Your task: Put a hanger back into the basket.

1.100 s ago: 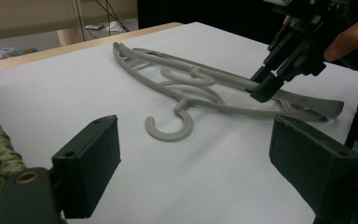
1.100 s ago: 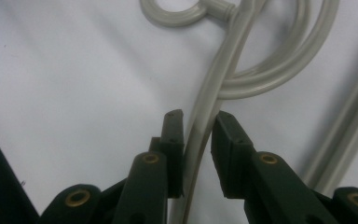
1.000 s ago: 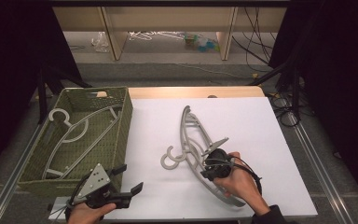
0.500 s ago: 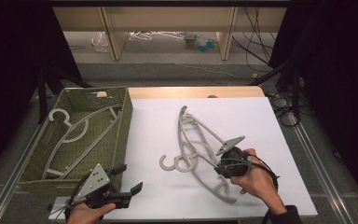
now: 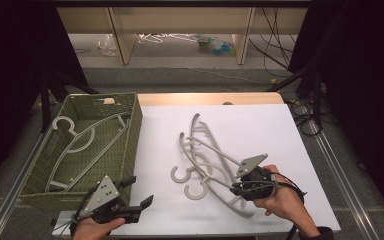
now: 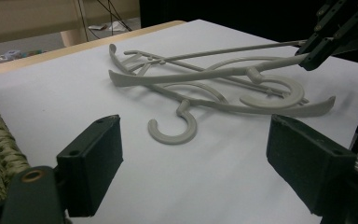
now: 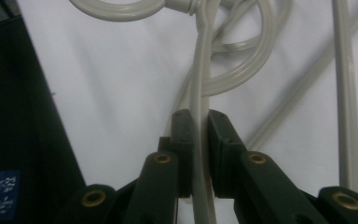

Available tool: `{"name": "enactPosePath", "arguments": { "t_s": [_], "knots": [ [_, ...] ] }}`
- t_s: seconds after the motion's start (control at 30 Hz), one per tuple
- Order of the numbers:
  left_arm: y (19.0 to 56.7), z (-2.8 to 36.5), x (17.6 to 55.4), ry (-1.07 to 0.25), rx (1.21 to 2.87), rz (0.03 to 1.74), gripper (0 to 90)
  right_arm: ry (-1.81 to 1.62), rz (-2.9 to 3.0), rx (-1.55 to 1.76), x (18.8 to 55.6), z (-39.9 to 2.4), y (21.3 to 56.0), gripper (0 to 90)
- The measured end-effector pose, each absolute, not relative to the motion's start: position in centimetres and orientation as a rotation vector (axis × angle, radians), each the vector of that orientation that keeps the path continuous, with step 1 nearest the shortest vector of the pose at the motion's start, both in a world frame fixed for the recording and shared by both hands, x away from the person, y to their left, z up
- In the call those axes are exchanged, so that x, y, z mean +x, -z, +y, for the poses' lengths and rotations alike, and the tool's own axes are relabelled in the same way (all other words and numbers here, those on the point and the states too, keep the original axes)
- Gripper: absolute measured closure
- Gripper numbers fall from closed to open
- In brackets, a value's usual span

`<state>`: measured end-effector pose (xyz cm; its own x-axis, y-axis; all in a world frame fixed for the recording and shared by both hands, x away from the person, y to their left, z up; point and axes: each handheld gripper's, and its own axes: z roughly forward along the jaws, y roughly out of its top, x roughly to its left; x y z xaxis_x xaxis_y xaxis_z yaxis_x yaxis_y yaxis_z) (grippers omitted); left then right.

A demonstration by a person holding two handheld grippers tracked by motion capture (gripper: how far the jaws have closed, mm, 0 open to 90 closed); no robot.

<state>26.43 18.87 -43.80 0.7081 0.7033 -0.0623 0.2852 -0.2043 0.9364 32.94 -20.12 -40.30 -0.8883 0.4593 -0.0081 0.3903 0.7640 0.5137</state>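
Near the front right corner of the white table top (image 5: pixel 280 125), the upper of two pale grey plastic coat hangers (image 5: pixel 215 172) lies crossed over the other hanger (image 5: pixel 197 137), their hooks side by side. The right gripper (image 7: pixel 199 135) is clamped tight on one thin arm of that upper hanger, the strip running straight between its pads. The likely goal is the green woven basket (image 5: pixel 132 130) at the left edge, where a similar grey hanger (image 5: pixel 80 145) already lies. A clean lift straight up seems wise, so the hook clears the lower hanger before travelling sideways. The left gripper (image 5: pixel 130 207) hovers by the front edge, jaws wide apart and empty, ready to steady the swinging end.
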Motion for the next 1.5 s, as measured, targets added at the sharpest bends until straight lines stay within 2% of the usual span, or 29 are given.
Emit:
{"name": "enactPosePath", "arguments": {
  "t_s": [0.1, 0.17, 0.27, 0.5, 0.87, 1.13, 1.17, 1.23, 1.27, 1.5],
  "knots": [
    [44.0, 18.3, 26.6, -0.476, 1.807, 0.757, 20.1, -0.826, 2.847, 0.638, 32.7, -19.9, 40.6, 82.4],
    [44.1, 17.3, 27.2, -0.504, 1.856, 0.679, 25.1, -0.846, 2.875, 0.615, 32.4, -19.9, 40.6, 82.4],
    [44.2, 16.5, 27.6, -0.503, 1.870, 0.664, 25.9, -0.869, 2.886, 0.604, 32.2, -19.8, 40.8, 82.4],
    [44.8, 12.9, 30.1, -0.503, 2.001, 0.494, 31.5, -0.911, 2.946, 0.533, 31.6, -19.4, 40.7, 82.3],
    [45.8, 10.9, 31.4, -0.509, 2.176, 0.270, 38.0, -0.955, 2.992, 0.463, 30.9, -19.1, 40.5, 82.4],
    [46.4, 9.3, 31.9, -0.508, 2.216, 0.179, 43.8, -0.951, 3.005, 0.449, 30.8, -19.0, 40.6, 82.3],
    [46.3, 9.2, 32.0, -0.509, 2.227, 0.162, 50.1, -0.950, 3.006, 0.444, 30.8, -19.0, 40.6, 82.3],
    [46.1, 9.0, 32.2, -0.491, 2.232, 0.125, 52.7, -0.954, 3.009, 0.442, 30.8, -19.0, 40.6, 82.3],
    [46.0, 8.8, 32.1, -0.484, 2.246, 0.092, 59.9, -0.951, 3.009, 0.449, 30.8, -19.0, 40.6, 82.4],
    [45.3, 8.8, 31.8, -0.511, 2.276, -0.010, 65.3, -0.955, 3.001, 0.364, 31.0, -19.3, 40.7, 82.3]
  ]
}}
